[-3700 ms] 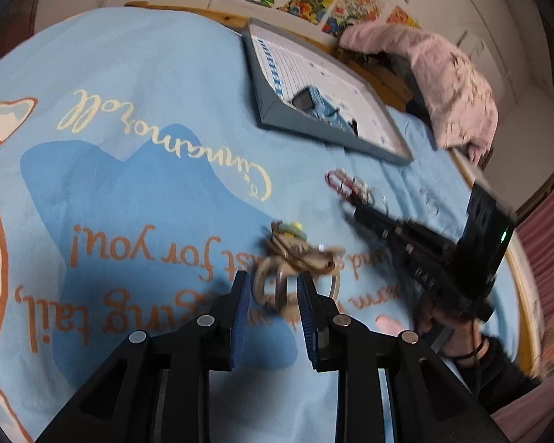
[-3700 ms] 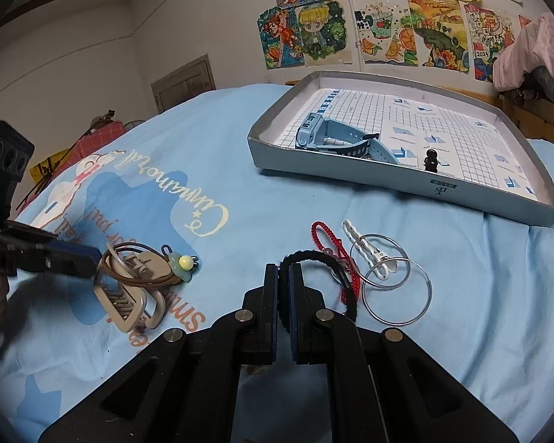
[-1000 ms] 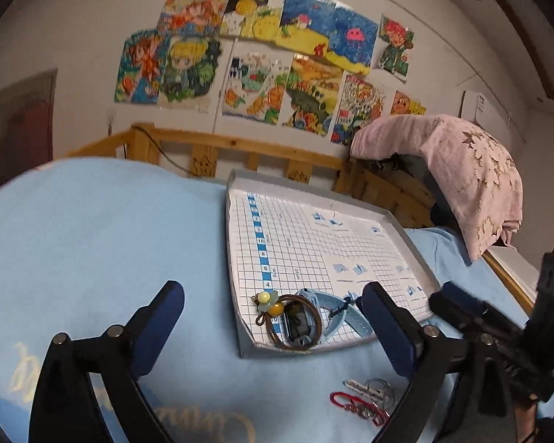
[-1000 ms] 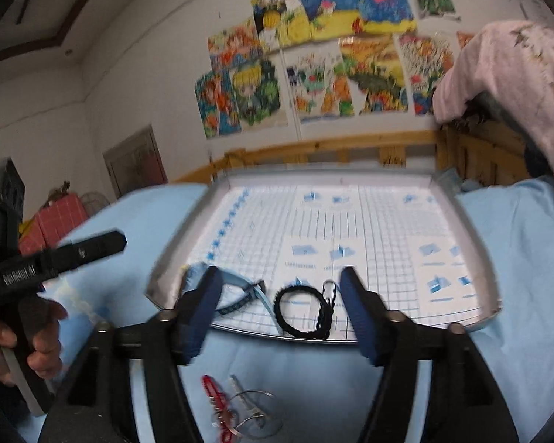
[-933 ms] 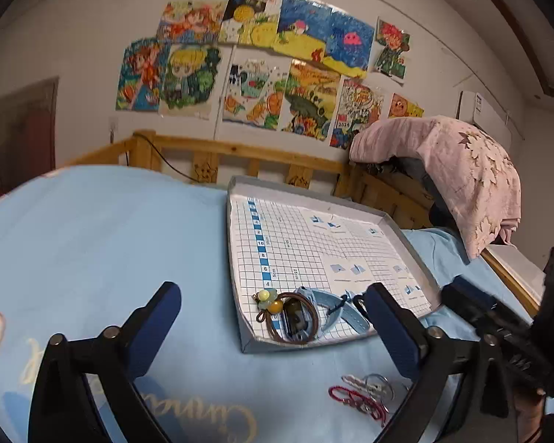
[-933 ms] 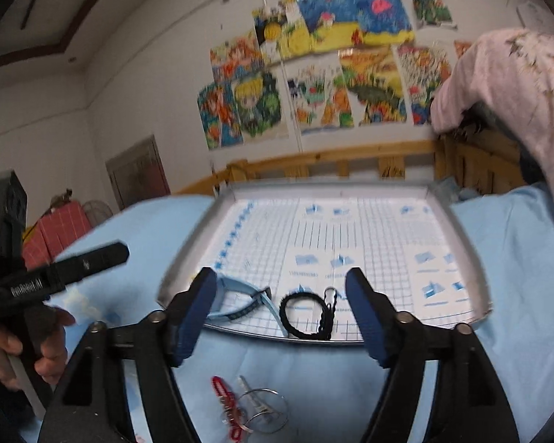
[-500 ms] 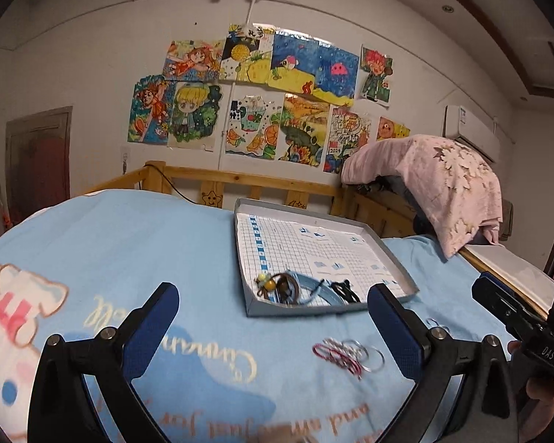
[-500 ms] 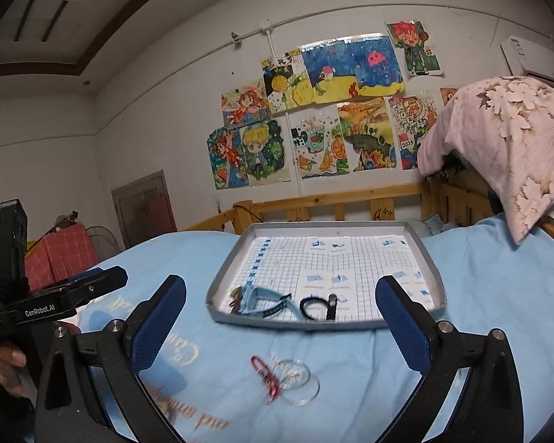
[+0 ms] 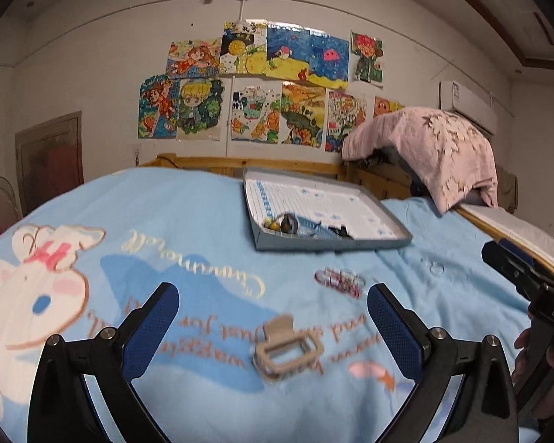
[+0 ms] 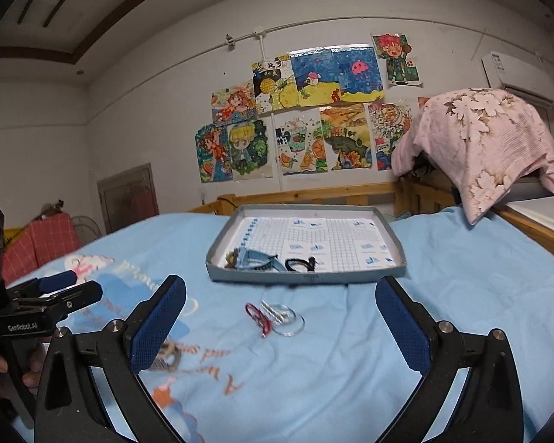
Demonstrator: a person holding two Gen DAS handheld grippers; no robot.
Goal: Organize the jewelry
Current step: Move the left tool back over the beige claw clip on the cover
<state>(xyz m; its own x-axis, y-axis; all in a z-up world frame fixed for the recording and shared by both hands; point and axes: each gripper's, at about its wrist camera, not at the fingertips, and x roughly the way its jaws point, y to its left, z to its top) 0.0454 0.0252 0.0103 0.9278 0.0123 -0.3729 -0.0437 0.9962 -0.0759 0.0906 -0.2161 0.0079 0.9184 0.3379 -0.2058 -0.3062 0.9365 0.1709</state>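
Holding L tongs (image 9: pixel 273 317) wide open, nothing btwn pads, pointing slightly down. Holding R tongs (image 10: pixel 280 317) wide open too, jaws just finished spreading, empty. Gripping each handle w/ one hand (image 10: pixel 3 365), partly visible.

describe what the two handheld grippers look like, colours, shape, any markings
Both grippers, left and right, are black angular frames with silver screws and two fingers faced with dark blue textured pads. Seen from the side, the left one carries white GenRobot.AI lettering; the right one's body shows white letters reading DAS.
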